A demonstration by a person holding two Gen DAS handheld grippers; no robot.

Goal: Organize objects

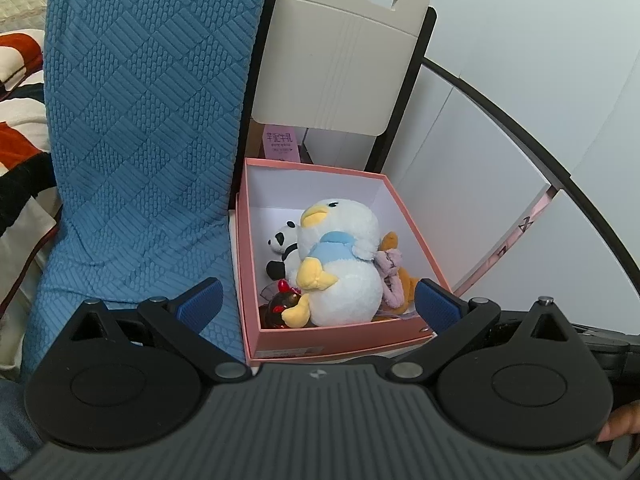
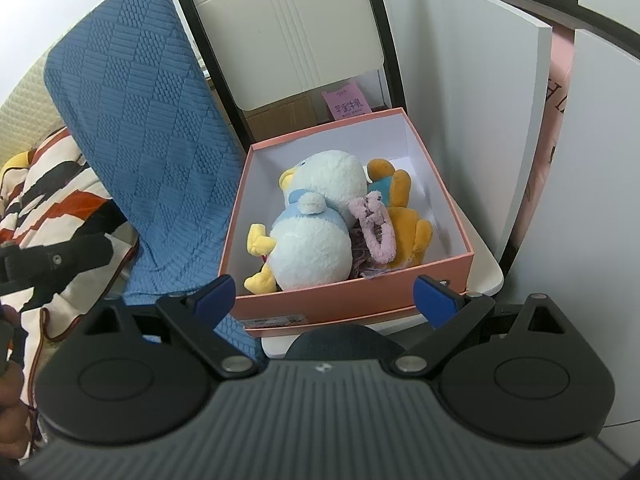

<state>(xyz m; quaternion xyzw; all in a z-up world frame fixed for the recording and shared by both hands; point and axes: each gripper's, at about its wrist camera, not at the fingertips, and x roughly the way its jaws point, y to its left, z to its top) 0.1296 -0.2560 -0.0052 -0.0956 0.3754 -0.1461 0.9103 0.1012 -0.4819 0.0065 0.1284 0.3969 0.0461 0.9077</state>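
A pink box (image 1: 340,338) (image 2: 352,300) with a white inside stands on a white stool beside a blue-covered seat. In it lie a white duck plush (image 1: 344,272) (image 2: 316,220), a panda plush (image 1: 282,248), an orange plush (image 2: 404,216) (image 1: 390,242), a pink fuzzy clip (image 2: 374,232) (image 1: 390,276) and a dark red toy (image 1: 282,306). My left gripper (image 1: 316,304) is open and empty, just short of the box's near wall. My right gripper (image 2: 324,298) is open and empty, in front of the box.
The blue textured seat cover (image 1: 148,140) (image 2: 152,152) rises left of the box. A beige chair back (image 1: 340,64) (image 2: 288,36) stands behind it, with a pink carton (image 1: 282,144) (image 2: 348,104). White cabinet panels (image 1: 480,160) (image 2: 480,120) are on the right. A striped blanket (image 2: 52,192) lies left.
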